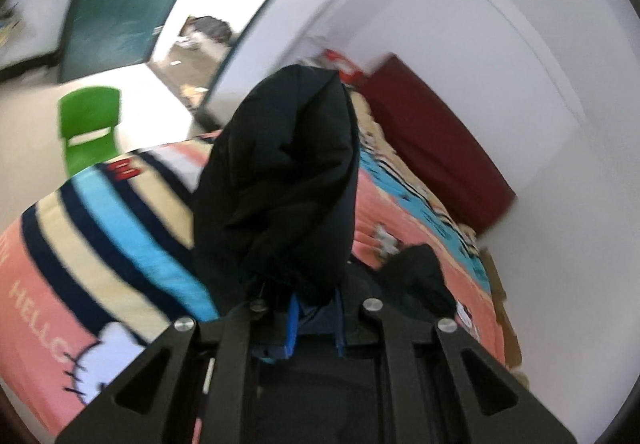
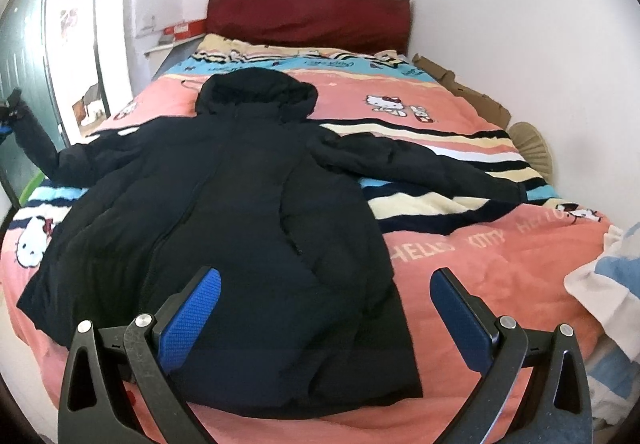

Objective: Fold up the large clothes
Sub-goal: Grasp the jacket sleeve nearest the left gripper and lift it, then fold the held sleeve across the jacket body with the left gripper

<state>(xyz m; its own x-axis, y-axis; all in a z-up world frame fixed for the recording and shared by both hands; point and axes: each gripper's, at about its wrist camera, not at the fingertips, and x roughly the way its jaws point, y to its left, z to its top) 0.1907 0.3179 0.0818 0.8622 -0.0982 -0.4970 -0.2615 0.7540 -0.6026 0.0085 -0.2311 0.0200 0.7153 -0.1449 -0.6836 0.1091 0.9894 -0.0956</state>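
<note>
A black coat [image 2: 224, 212] sprawls on a cartoon-print bed [image 2: 480, 256]; left hand-held gripper [image 1: 316, 324] clenches its sleeve [image 1: 280, 172], right hand-held gripper [image 2: 326, 308] gapes.

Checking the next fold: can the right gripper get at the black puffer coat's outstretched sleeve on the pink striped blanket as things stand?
Probably yes. The right gripper is open and empty above the black puffer coat's hem, and the outstretched sleeve lies uncovered on the pink striped blanket, nothing between them.
</note>
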